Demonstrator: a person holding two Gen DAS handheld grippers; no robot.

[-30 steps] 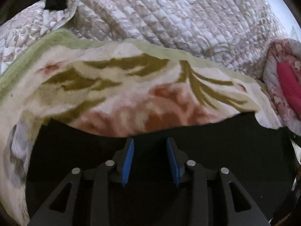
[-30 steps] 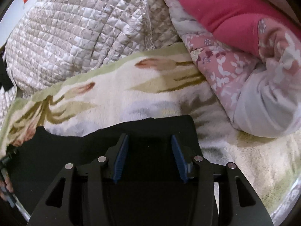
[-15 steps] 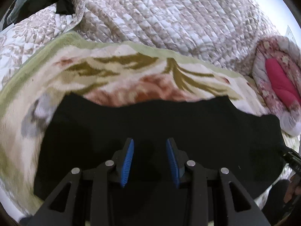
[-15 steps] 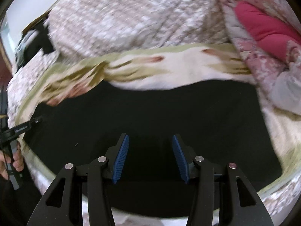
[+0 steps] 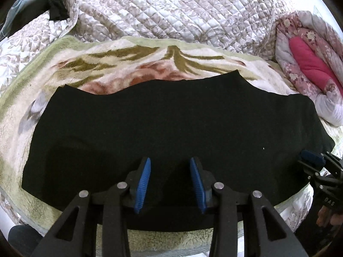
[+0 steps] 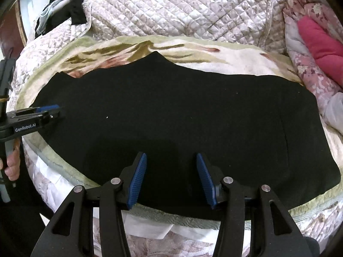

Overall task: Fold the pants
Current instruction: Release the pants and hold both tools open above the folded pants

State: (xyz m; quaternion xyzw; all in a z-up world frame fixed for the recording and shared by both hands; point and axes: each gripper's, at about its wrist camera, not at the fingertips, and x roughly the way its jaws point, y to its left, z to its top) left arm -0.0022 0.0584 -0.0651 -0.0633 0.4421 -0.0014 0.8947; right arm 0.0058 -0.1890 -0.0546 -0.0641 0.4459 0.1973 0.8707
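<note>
We lose the near edge of the black pants (image 5: 171,124) behind the left gripper (image 5: 170,185). The pink bedding (image 6: 317,40) runs off the frame's right side.

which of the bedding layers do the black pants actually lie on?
The fleece blanket, cream with a green border and olive and rust leaf print. The black pants lie spread flat on it. The quilted bedspread and the pink floral duvet sit behind, apart from the pants.
</note>
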